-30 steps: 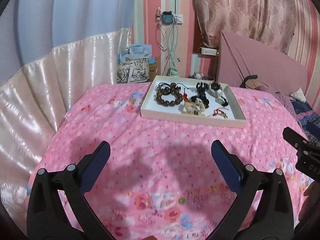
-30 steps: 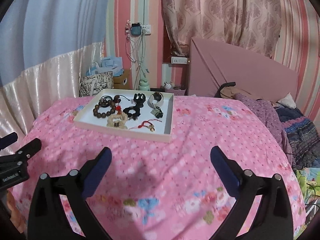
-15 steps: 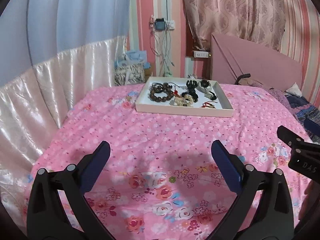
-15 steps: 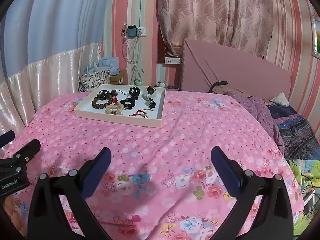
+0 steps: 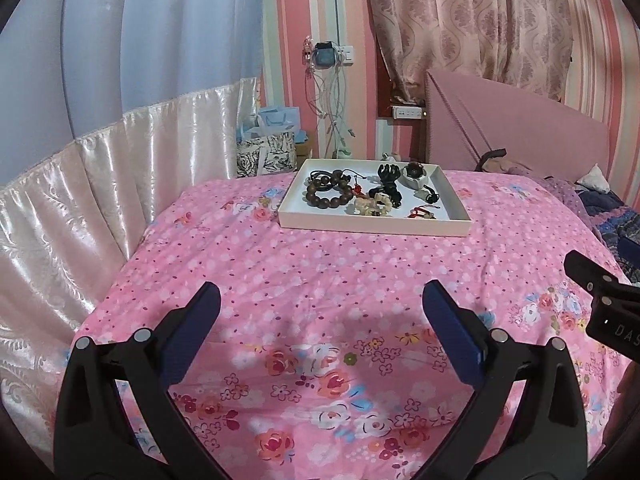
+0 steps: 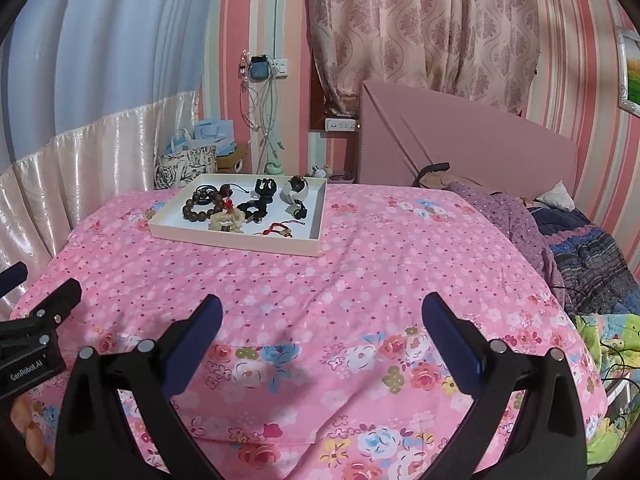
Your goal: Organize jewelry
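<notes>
Tongs (image 5: 320, 320) (image 6: 320, 320) gaping and empty over the bed (image 5: 320, 264), we should approach the far jewelry tray (image 5: 372, 228) low and slowly.

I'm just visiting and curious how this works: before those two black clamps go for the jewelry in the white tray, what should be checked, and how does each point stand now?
1. Left gripper open, nothing held: ok.
2. Right gripper open, nothing held: ok.
3. Tray lying flat on the pink bedspread: ok.
4. Bedspread clear between grippers and tray: ok.
5. Pieces lying apart: not ok; the brown bead bracelet sits alone, but the cream bracelet and black pieces crowd together.
6. Cords tangled: cannot tell.
</notes>
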Demonstrator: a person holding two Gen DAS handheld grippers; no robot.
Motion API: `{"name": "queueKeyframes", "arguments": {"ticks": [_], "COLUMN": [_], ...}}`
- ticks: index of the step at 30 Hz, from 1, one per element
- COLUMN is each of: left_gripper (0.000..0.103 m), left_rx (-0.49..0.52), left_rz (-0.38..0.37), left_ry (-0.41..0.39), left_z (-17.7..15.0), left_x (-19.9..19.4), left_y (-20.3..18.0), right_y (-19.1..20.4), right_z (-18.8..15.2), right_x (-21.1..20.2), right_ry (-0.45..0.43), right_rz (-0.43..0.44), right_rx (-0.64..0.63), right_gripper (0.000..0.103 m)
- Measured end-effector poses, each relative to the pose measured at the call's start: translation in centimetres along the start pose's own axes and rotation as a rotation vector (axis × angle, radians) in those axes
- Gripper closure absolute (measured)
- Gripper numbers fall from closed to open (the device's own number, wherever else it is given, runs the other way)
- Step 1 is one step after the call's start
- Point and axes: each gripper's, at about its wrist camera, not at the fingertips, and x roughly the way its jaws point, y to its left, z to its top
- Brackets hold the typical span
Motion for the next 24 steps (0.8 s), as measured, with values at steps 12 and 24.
{"name": "queueKeyframes", "arguments": {"ticks": [12,24], "left_gripper": [0.003,0.003], "left_rx": [0.007,0.008], "left_rz": [0.009,0.015], "left_ry": [-0.001,-0.006], "left_z": [0.05,0.21], "left_x": [0.07,-0.17], "left_y": [0.05,0.13], "right_y": [-0.19,-0.32], "right_z": [-0.28,-0.24], "right_x": [0.31,0.4], "right_ry": [0.0,-0.002], "right_rz": [-0.018,-0.02], "right_rx": [0.006,0.011], "right_gripper": [0.003,0.003]}}
